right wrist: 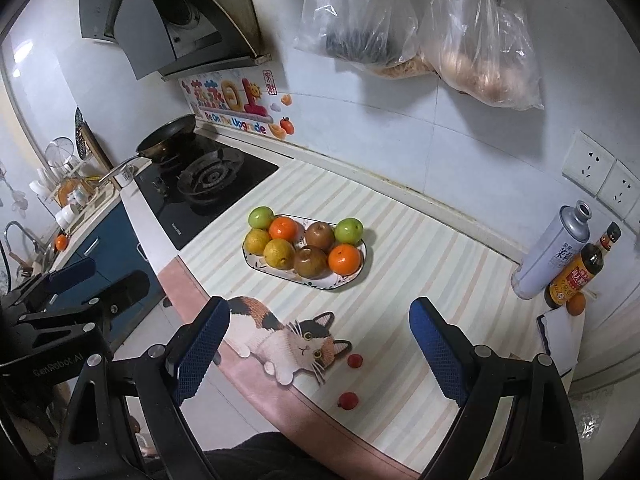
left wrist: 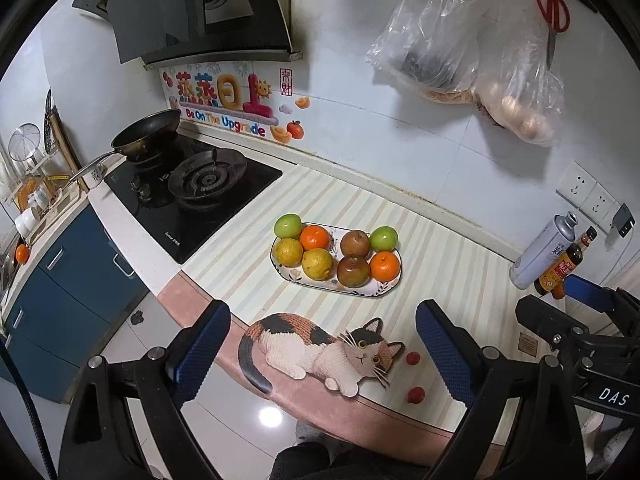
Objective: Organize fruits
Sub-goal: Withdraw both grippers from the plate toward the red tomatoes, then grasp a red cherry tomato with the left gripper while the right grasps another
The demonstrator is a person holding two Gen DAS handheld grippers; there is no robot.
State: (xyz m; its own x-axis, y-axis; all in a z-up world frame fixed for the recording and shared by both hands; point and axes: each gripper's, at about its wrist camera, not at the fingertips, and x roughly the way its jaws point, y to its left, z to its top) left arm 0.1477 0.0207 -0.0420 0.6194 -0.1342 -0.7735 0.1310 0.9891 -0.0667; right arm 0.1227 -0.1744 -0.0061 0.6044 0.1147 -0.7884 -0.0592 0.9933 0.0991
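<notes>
Fruit: eight pieces in two rows on the plate [left wrist: 385, 290] — two green apples [left wrist: 287, 226], two oranges [left wrist: 384, 266], two yellow citrus [left wrist: 317, 264], two brown pears [left wrist: 353, 271].
Plate position: on the striped mat [left wrist: 440, 248], ahead of both tongs and well apart from their tips.
Left gripper [left wrist: 322, 354]: jaws wide, nothing between the blue pads, held above the counter edge.
Right gripper [right wrist: 318, 350]: jaws wide, empty, just beside the left one.
Between tongs and plate: printed cat [left wrist: 320, 346] with two small red fruits [left wrist: 413, 358] near it.
Right of the tongs: white canister [right wrist: 550, 252], sauce bottle [right wrist: 576, 276] and a lone orange [right wrist: 576, 304].
Left of the tongs: gas stove [left wrist: 192, 196] with frying pan [left wrist: 148, 132].
Wall beyond: hanging plastic bags [left wrist: 472, 56].
</notes>
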